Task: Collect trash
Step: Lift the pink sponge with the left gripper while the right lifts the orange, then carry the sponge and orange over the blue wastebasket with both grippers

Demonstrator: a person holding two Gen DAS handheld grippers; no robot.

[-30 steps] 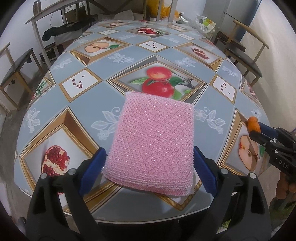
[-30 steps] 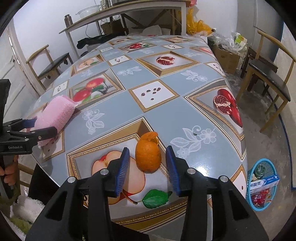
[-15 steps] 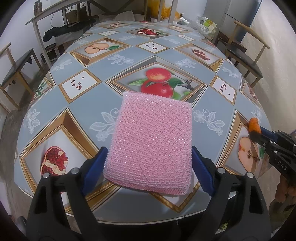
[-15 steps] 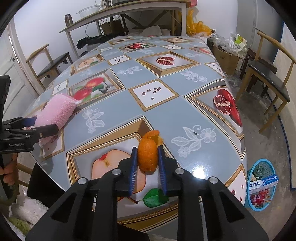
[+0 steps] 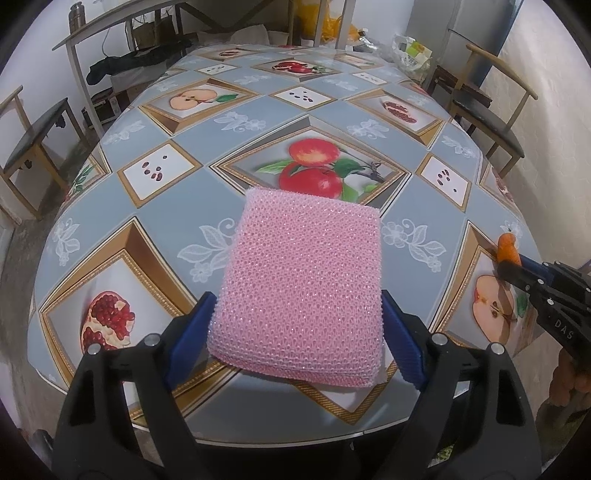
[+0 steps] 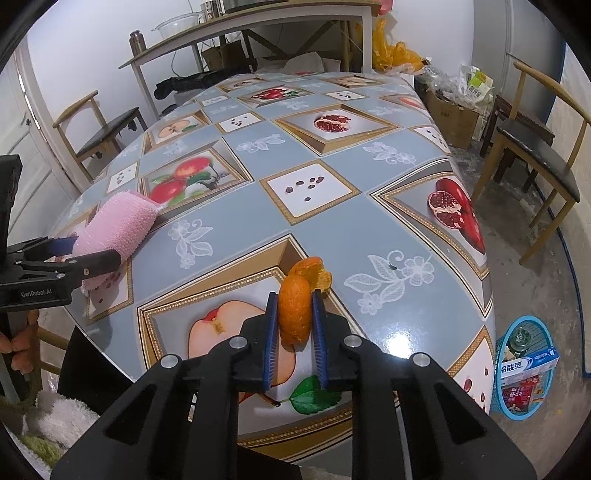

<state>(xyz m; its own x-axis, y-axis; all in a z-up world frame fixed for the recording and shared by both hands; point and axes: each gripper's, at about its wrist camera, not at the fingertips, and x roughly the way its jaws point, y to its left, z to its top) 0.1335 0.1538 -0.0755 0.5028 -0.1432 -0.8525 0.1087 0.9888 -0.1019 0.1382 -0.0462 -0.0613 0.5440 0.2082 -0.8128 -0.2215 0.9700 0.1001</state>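
The right gripper has just been closing and now pinches the orange peel at the table's near edge. The left gripper is spread wide, its pads touching the sides of the pink cloth. The pick-up step appears done; next the peel probably needs lifting and carrying to the blue basket on the floor. Beyond stretches the fruit-print tablecloth, with wooden chairs and a cluttered side table.
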